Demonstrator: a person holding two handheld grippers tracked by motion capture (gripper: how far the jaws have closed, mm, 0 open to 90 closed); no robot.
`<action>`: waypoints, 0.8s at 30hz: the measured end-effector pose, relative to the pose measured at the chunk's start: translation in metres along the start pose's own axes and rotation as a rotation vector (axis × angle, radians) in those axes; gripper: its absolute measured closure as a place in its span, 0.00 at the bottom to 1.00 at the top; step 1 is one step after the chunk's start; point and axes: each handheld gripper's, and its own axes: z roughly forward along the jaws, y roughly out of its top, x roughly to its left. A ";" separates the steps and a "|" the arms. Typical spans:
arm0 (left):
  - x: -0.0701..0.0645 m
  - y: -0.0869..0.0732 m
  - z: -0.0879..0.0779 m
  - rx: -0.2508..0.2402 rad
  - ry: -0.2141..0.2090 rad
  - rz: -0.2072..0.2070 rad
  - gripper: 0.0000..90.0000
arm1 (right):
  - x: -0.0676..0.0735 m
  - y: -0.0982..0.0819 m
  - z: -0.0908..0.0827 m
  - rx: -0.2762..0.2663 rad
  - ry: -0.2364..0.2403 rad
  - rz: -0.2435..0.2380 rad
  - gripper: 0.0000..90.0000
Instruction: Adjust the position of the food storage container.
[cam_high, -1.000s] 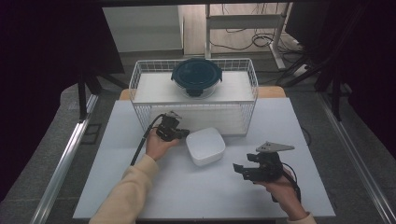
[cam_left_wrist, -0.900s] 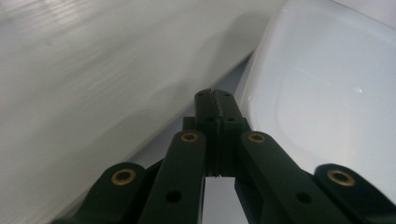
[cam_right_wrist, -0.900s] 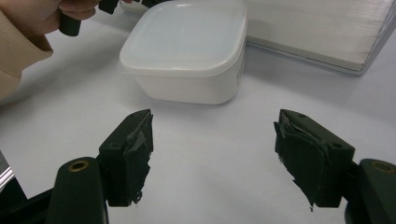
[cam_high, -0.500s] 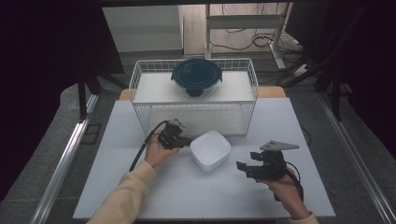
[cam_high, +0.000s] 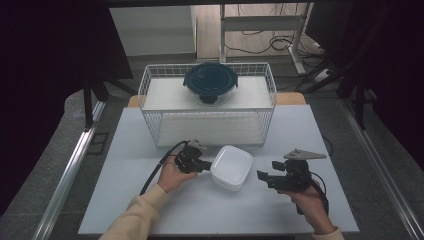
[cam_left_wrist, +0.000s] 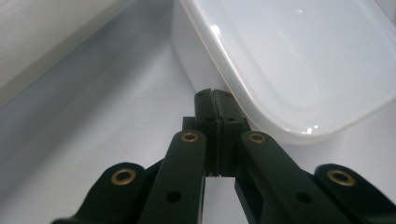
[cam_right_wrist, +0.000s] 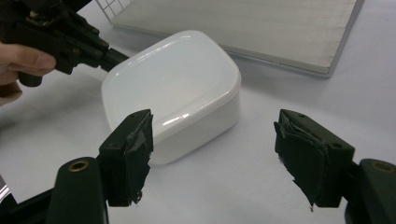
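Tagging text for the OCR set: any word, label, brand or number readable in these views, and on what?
None: no readable text in these views.
White lidded box: plain lid and walls, no label or print.
Dark round lidded container in the wire basket: no legible marking; too small to tell.
Left tongs and right tongs: black, with brass rivets, no print.

So there's one white lidded box (cam_high: 231, 167), one wire basket (cam_high: 150, 82), one dark round-lidded container (cam_high: 210, 81) and two grippers: left (cam_high: 204, 165), right (cam_high: 260, 176).
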 end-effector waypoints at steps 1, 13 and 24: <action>-0.004 0.000 0.000 -0.017 -0.009 -0.012 1.00 | 0.000 0.000 0.000 -0.001 -0.001 -0.001 0.30; -0.023 -0.003 0.005 0.001 -0.058 -0.005 1.00 | -0.003 0.000 -0.002 -0.002 -0.003 0.011 0.30; -0.027 -0.006 0.007 0.002 -0.081 -0.037 1.00 | -0.006 0.001 -0.004 -0.003 -0.004 0.016 0.30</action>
